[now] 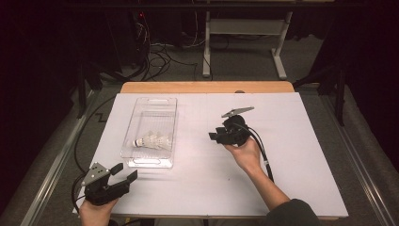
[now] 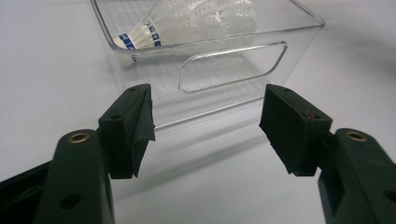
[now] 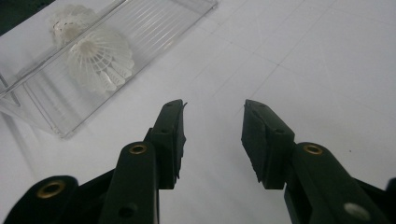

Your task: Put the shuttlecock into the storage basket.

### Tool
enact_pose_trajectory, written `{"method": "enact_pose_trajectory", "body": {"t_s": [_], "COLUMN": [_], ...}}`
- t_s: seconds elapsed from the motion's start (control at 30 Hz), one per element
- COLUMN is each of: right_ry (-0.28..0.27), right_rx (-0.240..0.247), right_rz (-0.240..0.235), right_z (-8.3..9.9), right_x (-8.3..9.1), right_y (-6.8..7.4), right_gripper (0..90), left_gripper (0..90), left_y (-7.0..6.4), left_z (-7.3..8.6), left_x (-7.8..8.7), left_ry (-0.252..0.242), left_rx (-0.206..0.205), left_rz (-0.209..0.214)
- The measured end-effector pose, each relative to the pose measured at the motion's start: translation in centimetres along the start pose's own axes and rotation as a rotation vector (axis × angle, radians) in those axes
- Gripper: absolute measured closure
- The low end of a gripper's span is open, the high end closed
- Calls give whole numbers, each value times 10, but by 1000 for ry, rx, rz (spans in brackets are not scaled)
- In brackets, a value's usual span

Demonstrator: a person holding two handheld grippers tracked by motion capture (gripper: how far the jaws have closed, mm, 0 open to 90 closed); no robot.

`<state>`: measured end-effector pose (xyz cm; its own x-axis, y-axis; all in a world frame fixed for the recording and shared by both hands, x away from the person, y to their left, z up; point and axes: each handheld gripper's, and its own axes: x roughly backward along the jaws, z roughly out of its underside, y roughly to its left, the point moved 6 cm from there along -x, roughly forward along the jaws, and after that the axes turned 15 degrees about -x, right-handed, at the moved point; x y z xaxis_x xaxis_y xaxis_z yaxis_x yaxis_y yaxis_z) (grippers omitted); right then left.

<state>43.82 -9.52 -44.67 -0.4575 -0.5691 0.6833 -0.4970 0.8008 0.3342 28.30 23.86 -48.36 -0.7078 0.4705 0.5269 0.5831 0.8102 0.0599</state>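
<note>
- High view: clear plastic bin (image 1: pixel 151 132) sits on the left half of the white table (image 1: pixel 291 141), long side running near to far. Shuttlecocks (image 1: pixel 153 140) lie inside it, toward the near end, corks pointing left.
- High view: left gripper (image 1: pixel 123 173) at the near left corner, just near of the bin, jaws spread wide, nothing between them. Right gripper (image 1: pixel 214 136) mid-table, right of the bin and apart from it, pointing left toward it; jaw gap hard to read here.
- Left gripper view: jaws wide, empty, aimed at the bin's (image 2: pixel 224 70) near end wall with its handle cut-out. Shuttlecocks (image 2: pixel 187 21) inside, blue-banded cork at left.
- Right gripper view: jaws partly apart, empty, over bare table (image 3: pixel 303 60). Bin (image 3: pixel 93 65) far left, shuttlecocks (image 3: pixel 100 58) seen through its wall.
</note>
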Motion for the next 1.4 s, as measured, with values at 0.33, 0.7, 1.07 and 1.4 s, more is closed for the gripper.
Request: {"method": "enact_pose_trajectory", "body": {"t_s": [0.33, 0.7, 1.07, 1.4], "right_ry": [-10, -17, -26, -30], "right_rx": [-13, -24, -35, -46], "right_rz": [8, 16, 22, 26], "right_z": [5, 10, 15, 19], "right_x": [7, 14, 20, 24], "right_y": [-9, -17, -25, -31], "right_gripper": [595, 594, 593, 592], "left_gripper": [352, 352, 352, 352], "left_y": [-1, -1, -1, -1], "left_z": [0, 0, 0, 0], "left_x": [0, 0, 0, -1], "left_ry": [-1, -2, -1, 0], "left_rx": [-1, 0, 0, 0], "left_rz": [0, -1, -1, -1]}}
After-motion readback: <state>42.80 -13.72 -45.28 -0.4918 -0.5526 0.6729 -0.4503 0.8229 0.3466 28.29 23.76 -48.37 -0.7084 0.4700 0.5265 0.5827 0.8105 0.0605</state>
